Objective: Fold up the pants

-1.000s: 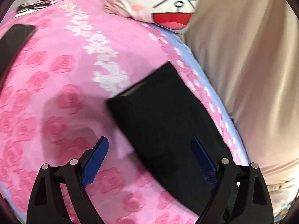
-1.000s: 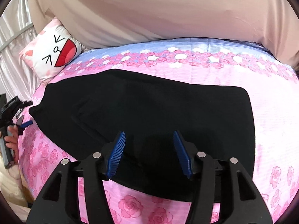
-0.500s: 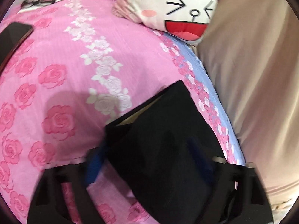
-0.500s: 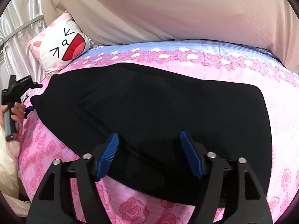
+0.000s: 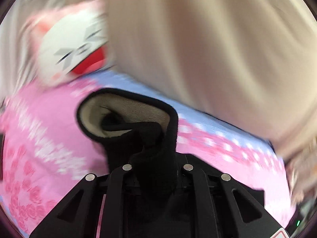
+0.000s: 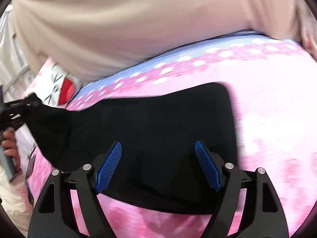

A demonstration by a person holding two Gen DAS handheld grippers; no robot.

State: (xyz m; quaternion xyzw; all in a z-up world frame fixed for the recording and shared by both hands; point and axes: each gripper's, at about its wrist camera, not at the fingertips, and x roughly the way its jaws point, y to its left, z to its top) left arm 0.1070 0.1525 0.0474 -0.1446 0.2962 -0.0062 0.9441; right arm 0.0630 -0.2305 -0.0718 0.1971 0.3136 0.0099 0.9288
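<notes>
Currently the black pants (image 6: 158, 130) are spread on the pink rose-print bed (image 6: 277, 119), with one end lifted off the bed beside the cartoon-face pillow (image 6: 57, 91). That end is clamped in the left tool (image 5: 156, 158): its jaws have just been closing and fabric is bunched between them, the cuff folded back so the pale fleece lining (image 5: 138, 113) is exposed. The right tool (image 6: 158, 164) is held over the near edge of the pants with its blue pads (image 6: 109, 166) spread wide; nothing is pinched between them, and they have just been opening.

Risks, as judged from this:
- Only a bunched wad is held by the left tool. If one layer alone is caught, the other layer may be left behind and the fold comes out skewed.
- The far part of the pants is not pinned by anything. The whole garment may be dragged across the bed toward the pillow instead of folding over itself.
- The cuff is turned inside out at the grip. If it is laid down like this, a lumpy edge is likely.
- Heavy motion blur is seen in both views; at that pace the thick fabric may be slipped out of the pinch.
- The beige fabric (image 6: 138, 29) behind the pillow lies close to the pants and may be snagged on a wide swing.
</notes>
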